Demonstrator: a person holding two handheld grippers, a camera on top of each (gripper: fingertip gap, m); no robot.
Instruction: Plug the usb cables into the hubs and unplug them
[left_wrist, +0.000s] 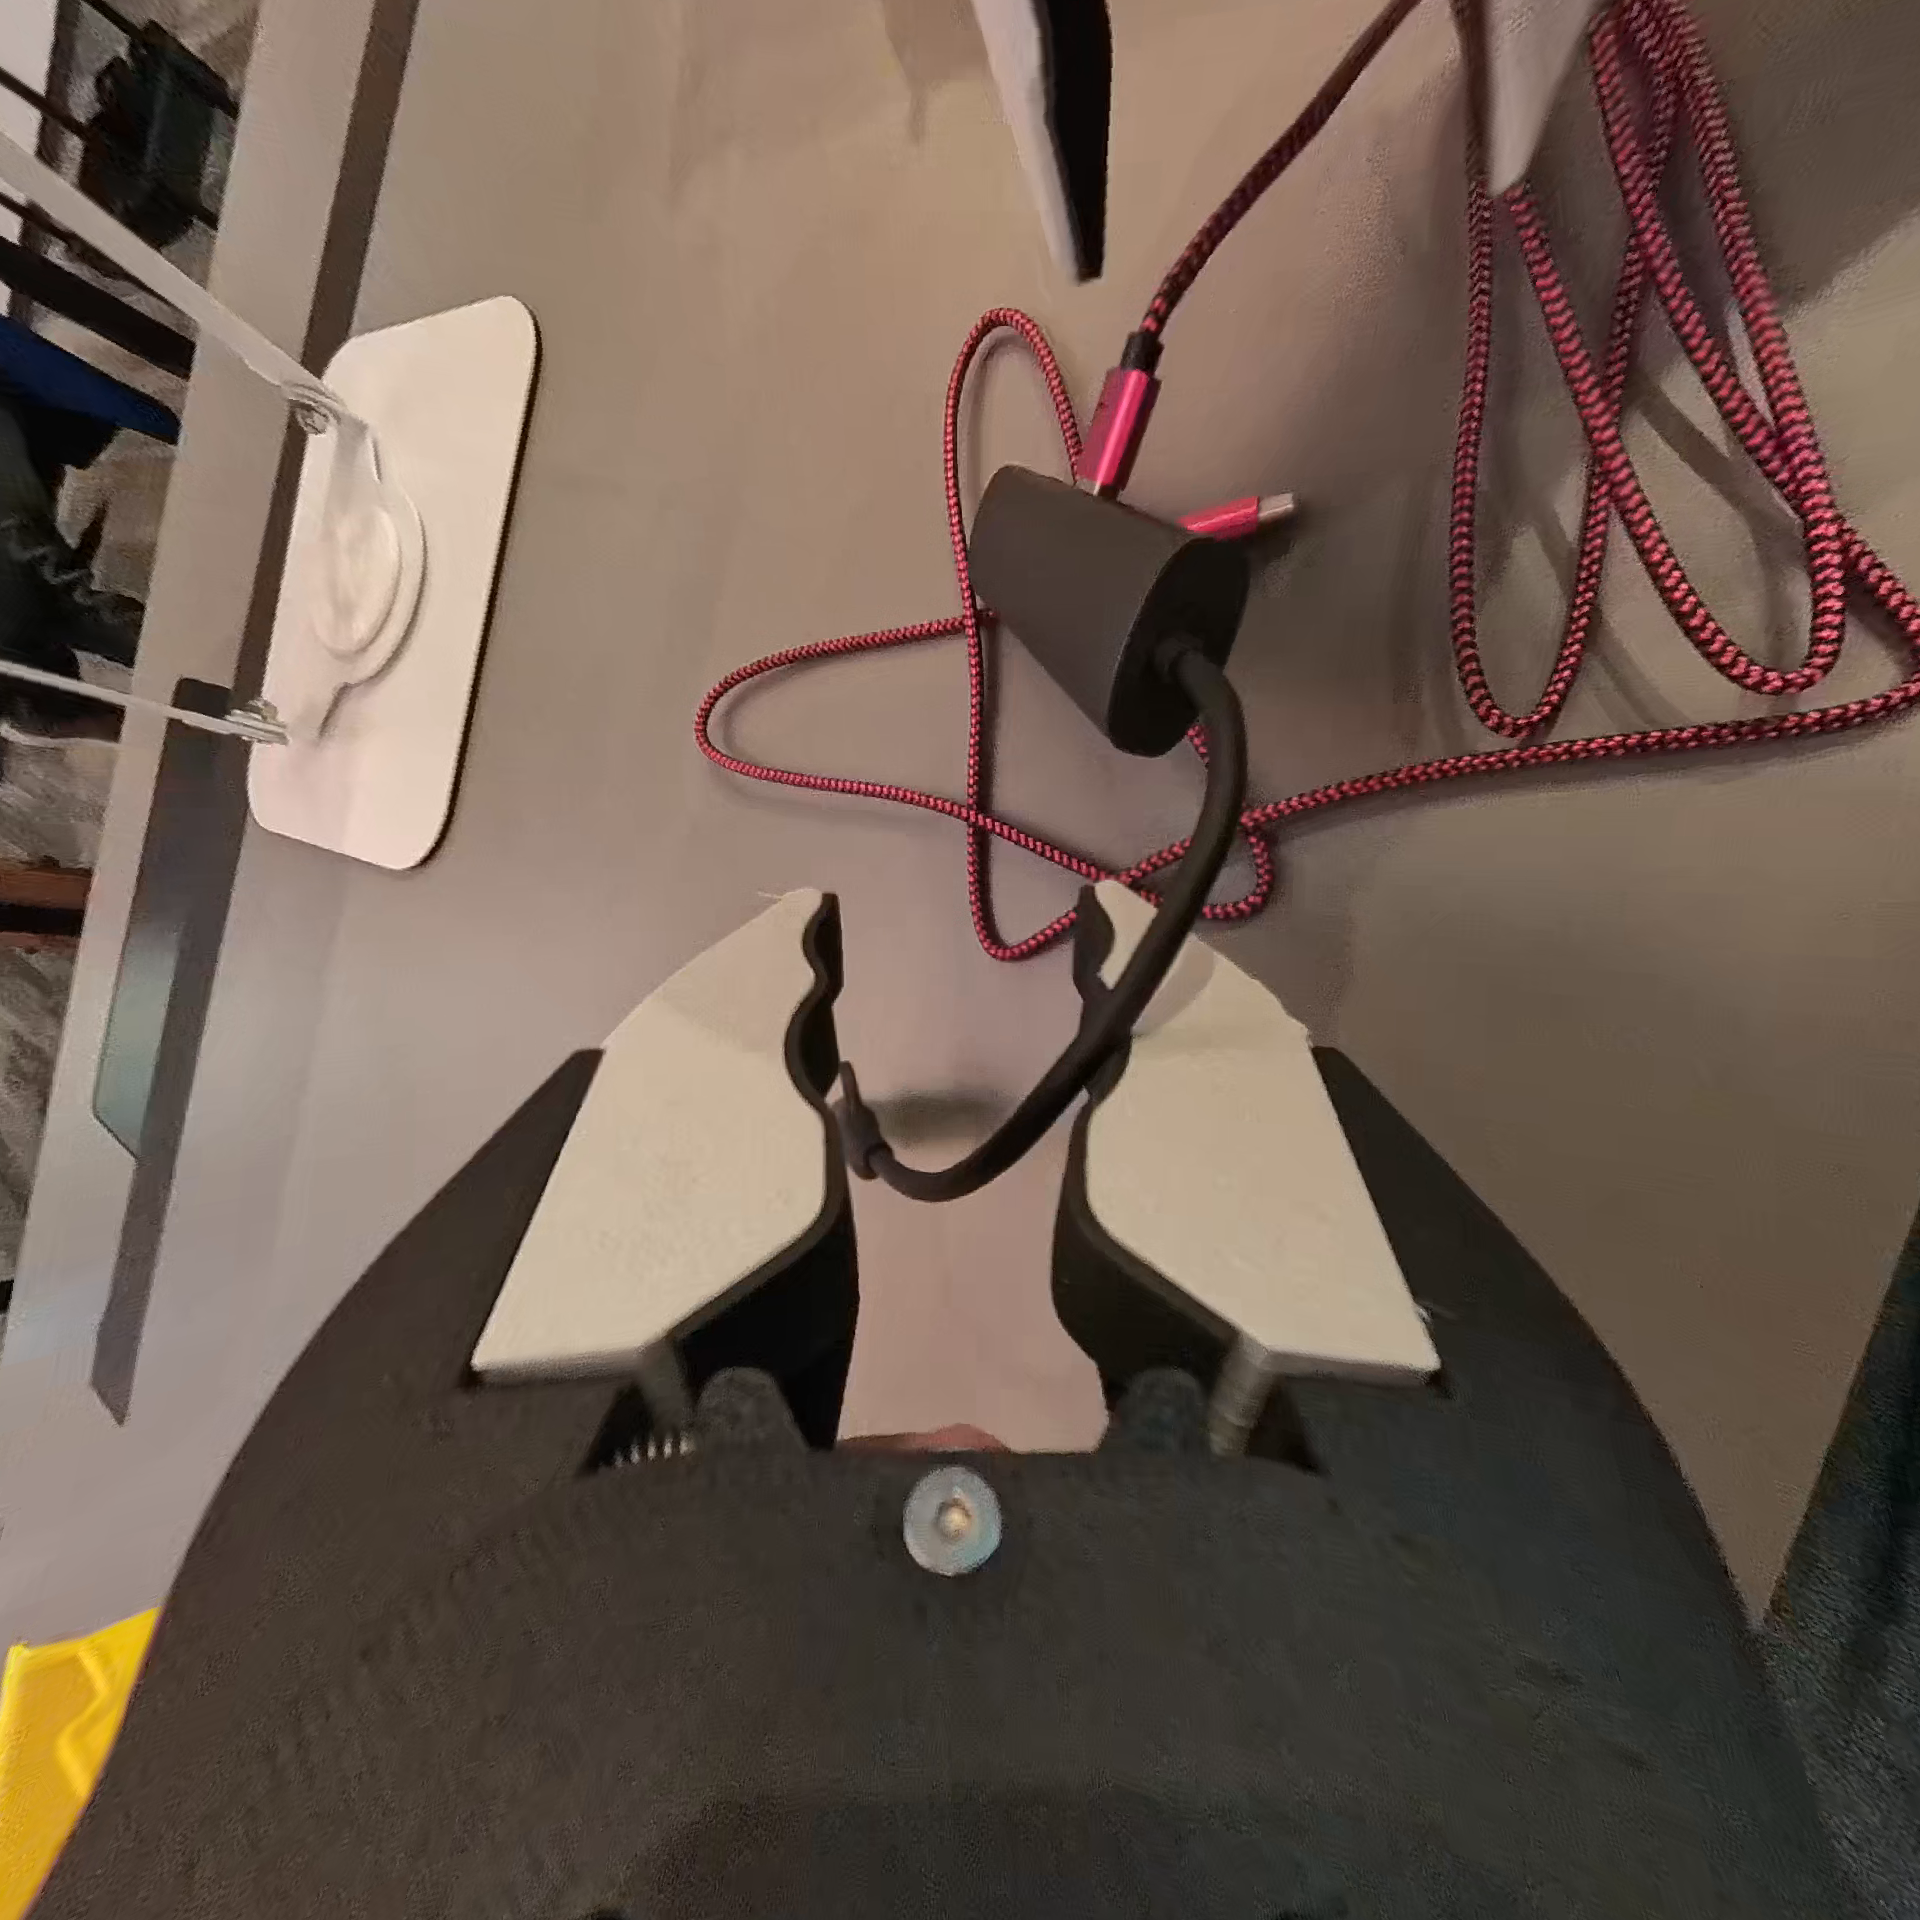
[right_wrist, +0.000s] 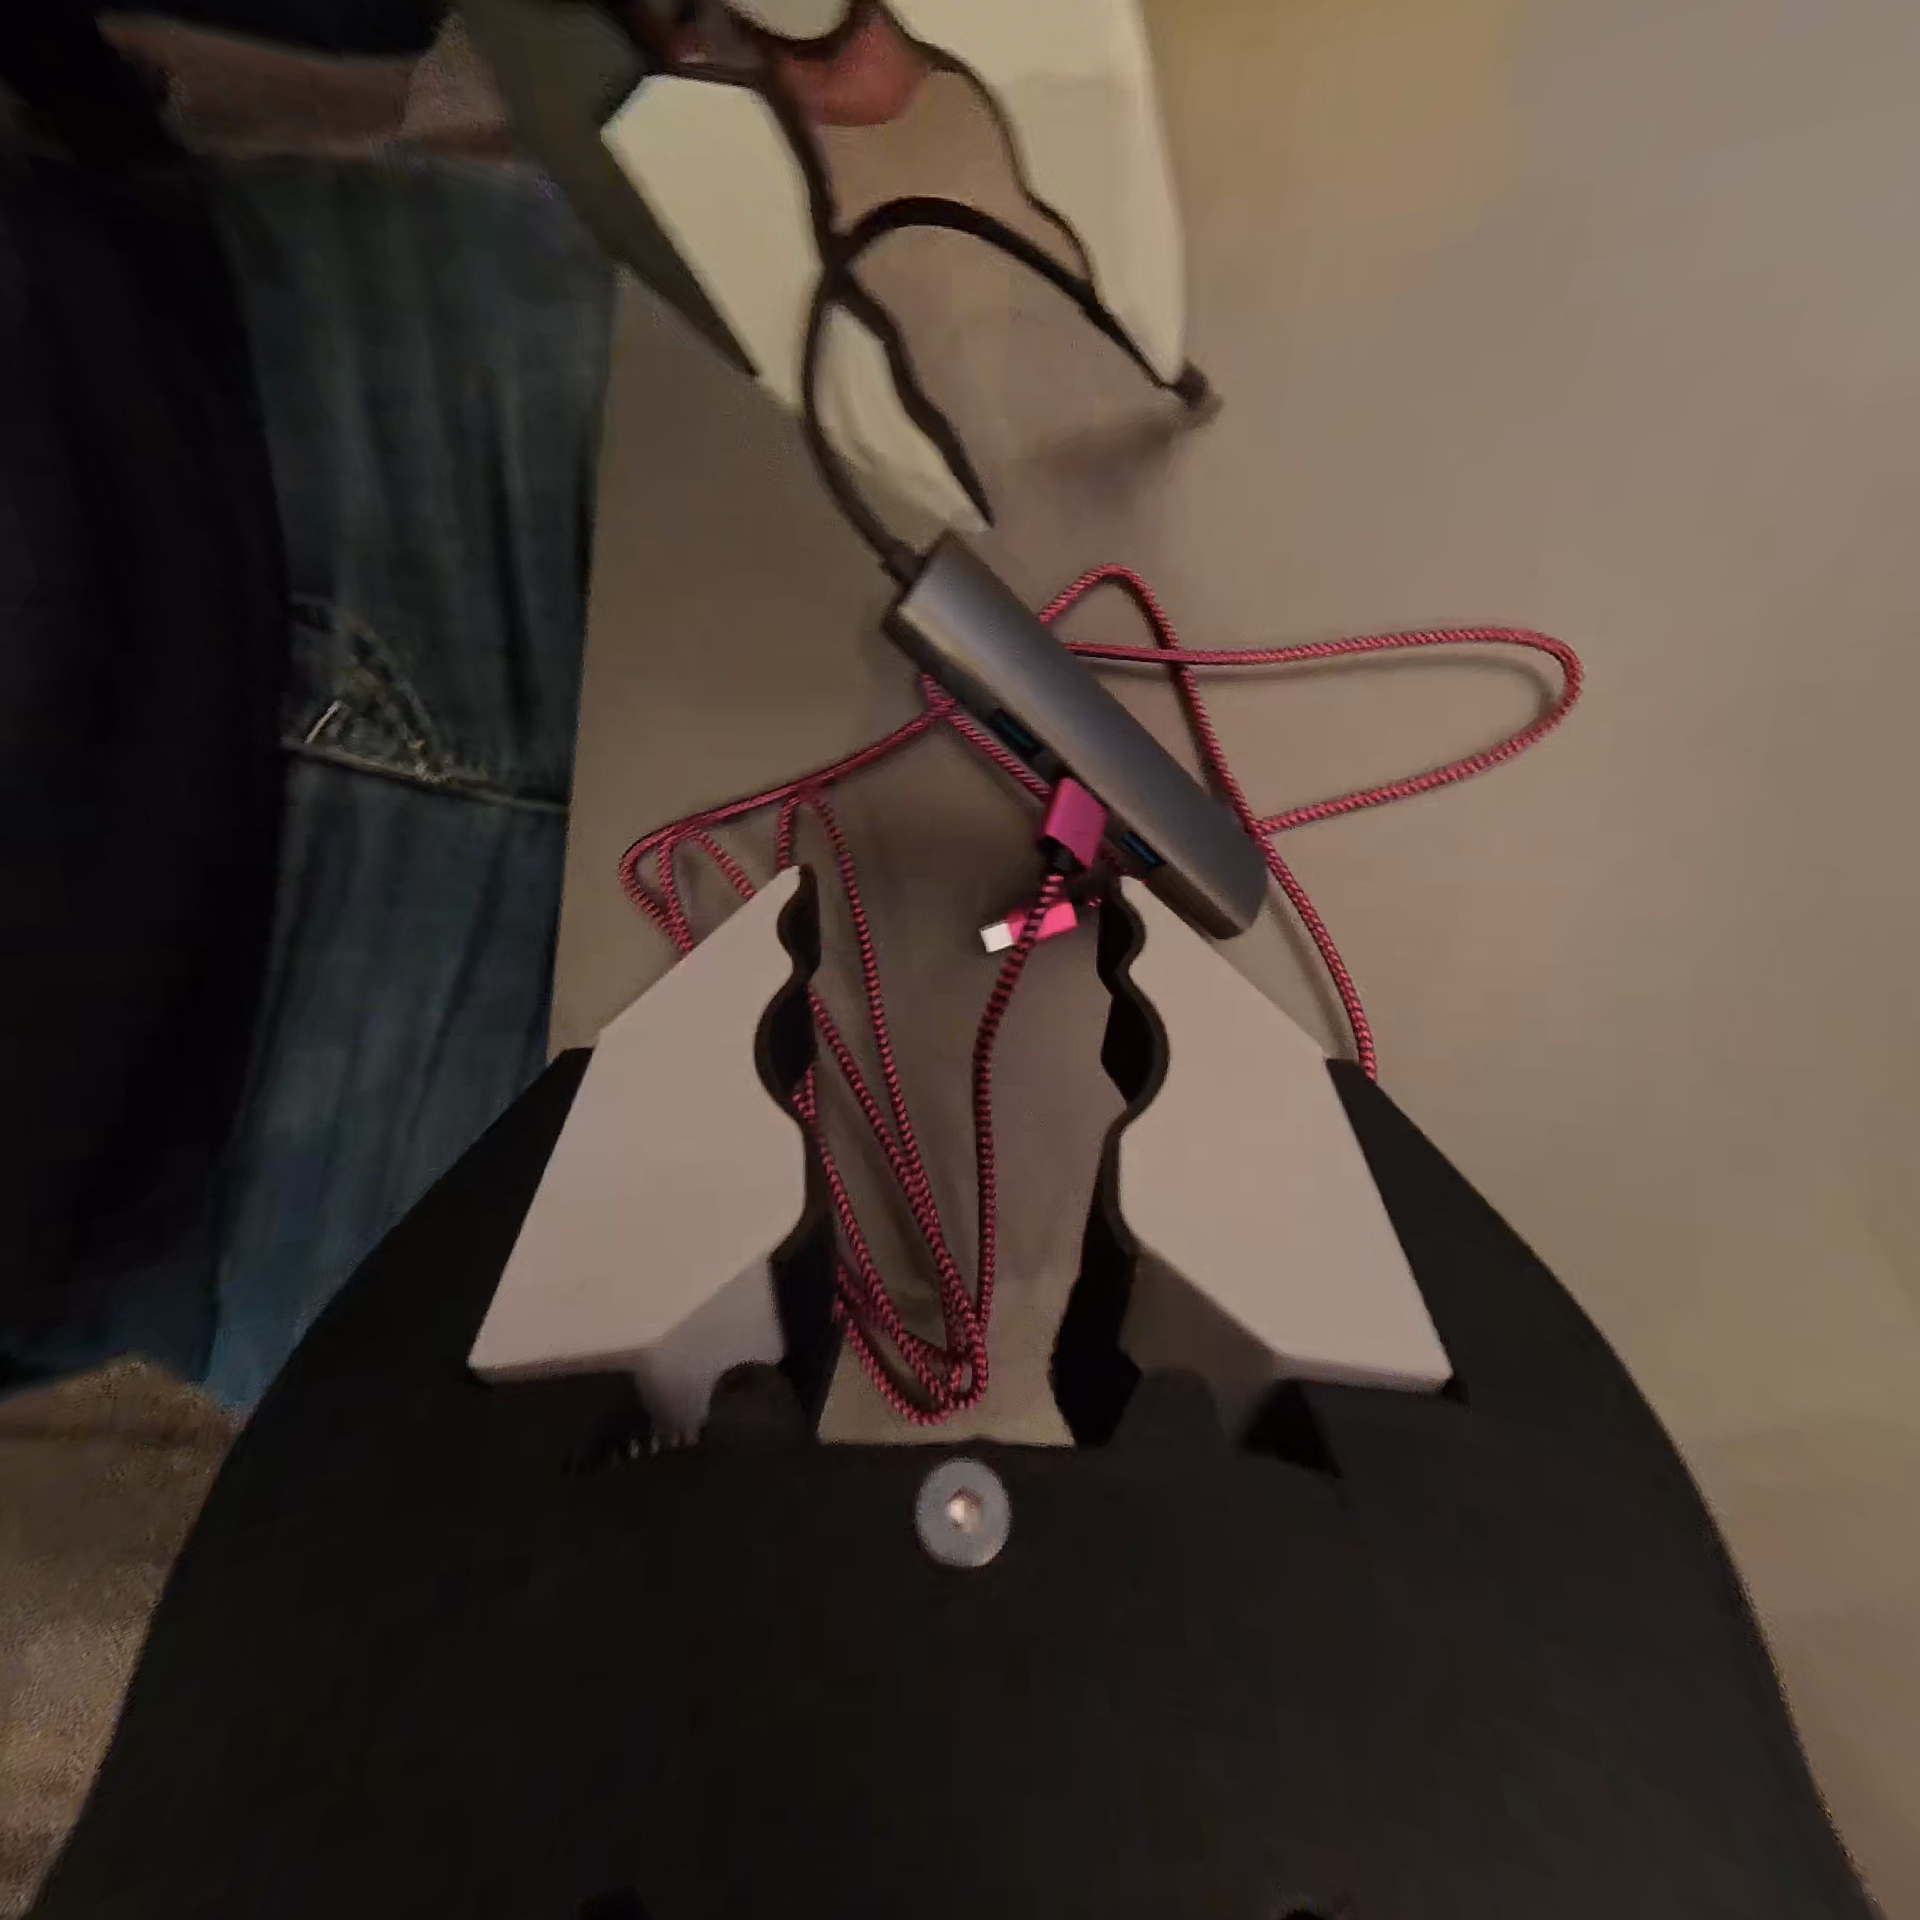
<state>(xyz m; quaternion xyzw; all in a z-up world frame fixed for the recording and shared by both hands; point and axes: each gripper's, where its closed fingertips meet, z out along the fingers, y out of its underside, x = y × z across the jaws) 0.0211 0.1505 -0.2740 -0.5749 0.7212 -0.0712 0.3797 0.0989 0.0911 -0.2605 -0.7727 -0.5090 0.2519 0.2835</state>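
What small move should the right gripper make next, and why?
Probably ease the right gripper forward to the pink plug and close on it. That plug sits seated in the hub, so unplugging looks next; the gripper is open, just short of it, with only loops of braided cable between its fingers.

**Around your work area**

At nine o'clock in your left wrist view a white rounded plate (left_wrist: 395, 582) lies flat on the grey table (left_wrist: 727, 260), with a clear stand (left_wrist: 348, 561) fixed on it. At seven o'clock you see a yellow object (left_wrist: 62, 1725), cut off by the frame. In your right wrist view, blue jeans (right_wrist: 416, 644) fill nine o'clock beside the table edge.
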